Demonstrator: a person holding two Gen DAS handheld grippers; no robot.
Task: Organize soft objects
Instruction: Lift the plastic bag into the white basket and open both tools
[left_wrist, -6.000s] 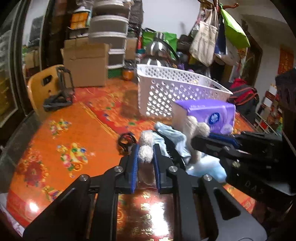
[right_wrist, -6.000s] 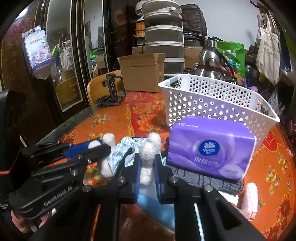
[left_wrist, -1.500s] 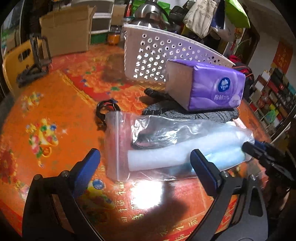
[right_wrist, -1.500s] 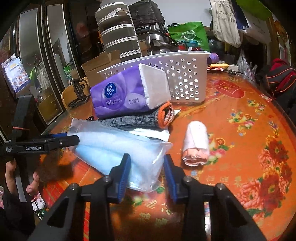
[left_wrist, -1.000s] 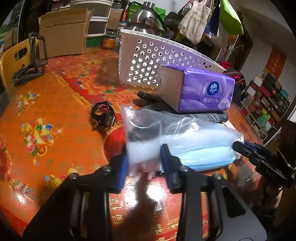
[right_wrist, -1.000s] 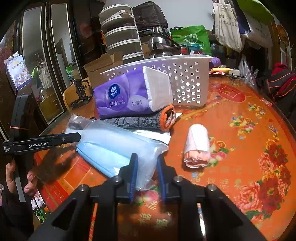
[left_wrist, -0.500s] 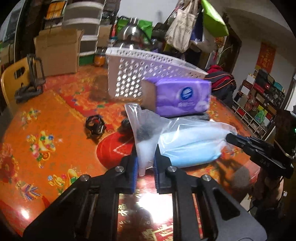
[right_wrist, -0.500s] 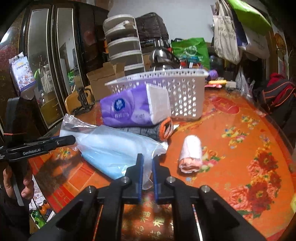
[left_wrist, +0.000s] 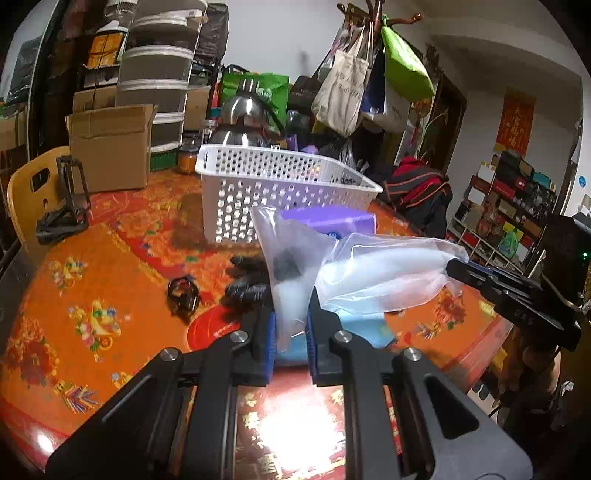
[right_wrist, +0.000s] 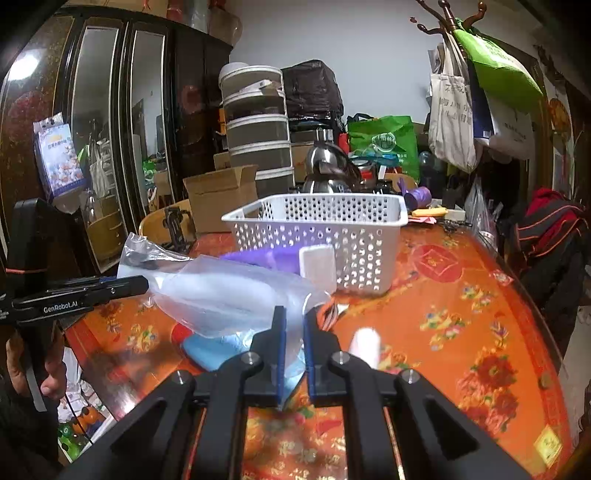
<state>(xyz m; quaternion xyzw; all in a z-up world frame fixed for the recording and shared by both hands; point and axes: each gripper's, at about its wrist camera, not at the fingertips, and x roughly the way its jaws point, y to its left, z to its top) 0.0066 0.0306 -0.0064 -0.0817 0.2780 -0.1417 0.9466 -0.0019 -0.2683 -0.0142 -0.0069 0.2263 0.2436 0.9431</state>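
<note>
A moment ago the clear plastic bag (left_wrist: 373, 273) lay flat on the counter (left_wrist: 110, 280) with my fingers spread on either side of it; now both pairs have closed on it and it hangs clear of the surface. My left gripper (left_wrist: 290, 332) pinches one end of the bag, my right gripper (right_wrist: 293, 349) pinches the opposite end, and the bag sags between them in front of the white basket (left_wrist: 280, 192), just ahead of the purple tissue pack (left_wrist: 328, 221). I take this to mean the grasp is made and the carry toward the basket can begin. The bag looks thin, wrinkled and slack, bellying out in the middle; through the film I see pale blue soft material, with something dark bunched near the left end. Part of the blue content droops low near my fingers, so I judge the load could slide toward one end if I tilt it
</note>
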